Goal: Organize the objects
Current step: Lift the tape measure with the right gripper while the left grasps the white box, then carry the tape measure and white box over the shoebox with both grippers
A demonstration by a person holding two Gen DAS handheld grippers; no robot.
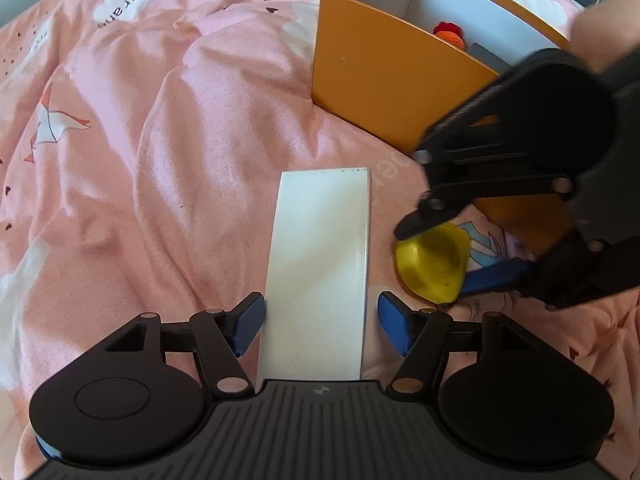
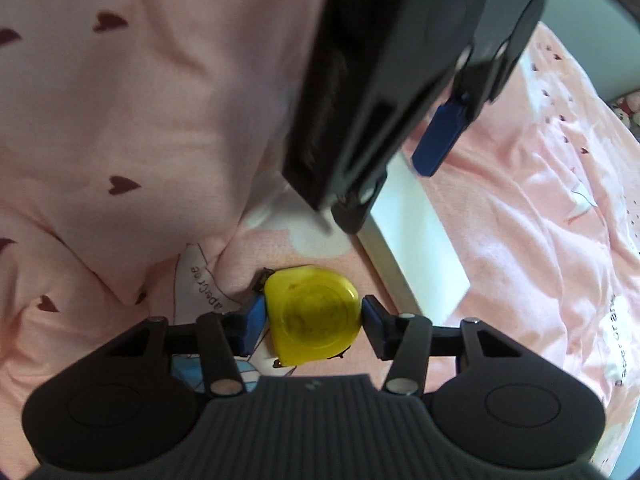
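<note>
White box (image 1: 320,272) lies flat on pink bedding (image 1: 160,140) printed "papercrane", long axis running away from you, no label readable. Your left gripper (image 1: 322,320) straddles its near end, pads clear. Your right gripper (image 2: 314,322) brackets the yellow tape measure (image 2: 314,316); contact unclear. Orange bin (image 1: 384,80) beyond.

Counting what's lying on the pink bedsheet (image 1: 160,140) – one orange box (image 1: 384,88), one white flat box (image 1: 320,272), one yellow tape measure (image 2: 314,316), two grippers hovering.
</note>
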